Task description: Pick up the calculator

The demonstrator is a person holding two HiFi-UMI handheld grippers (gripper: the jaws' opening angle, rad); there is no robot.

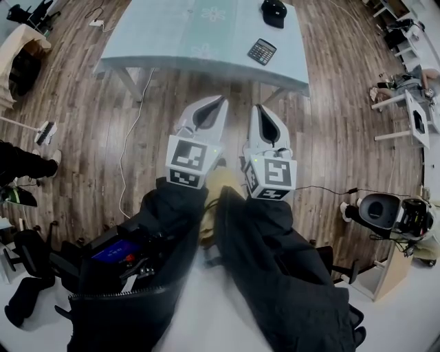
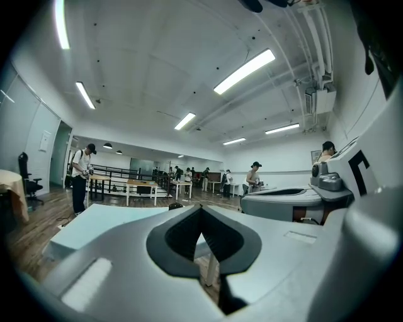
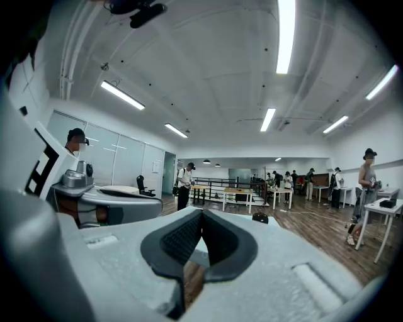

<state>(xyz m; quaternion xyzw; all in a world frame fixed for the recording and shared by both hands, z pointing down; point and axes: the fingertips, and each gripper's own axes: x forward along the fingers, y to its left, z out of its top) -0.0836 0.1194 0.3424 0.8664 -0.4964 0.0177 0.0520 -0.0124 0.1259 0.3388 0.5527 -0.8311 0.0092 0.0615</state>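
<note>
The calculator [image 1: 262,51], dark with pale keys, lies flat near the front right of a light blue table [image 1: 172,34]. A black cap [image 1: 273,12] sits behind it. Both grippers hang side by side over the wooden floor, short of the table's front edge and pointing toward it. My left gripper [image 1: 221,103] has its jaws closed tip to tip with nothing between them, as the left gripper view shows [image 2: 201,207]. My right gripper [image 1: 259,110] is likewise shut and empty [image 3: 202,212]. Neither gripper view shows the calculator; the cap [image 3: 260,217] shows beyond the right jaws.
A white cable [image 1: 130,137] trails over the floor from the table's left. A white and black machine [image 1: 385,212] stands at the right, desks [image 1: 412,103] beyond it. Several people [image 2: 80,176] stand at tables across the room.
</note>
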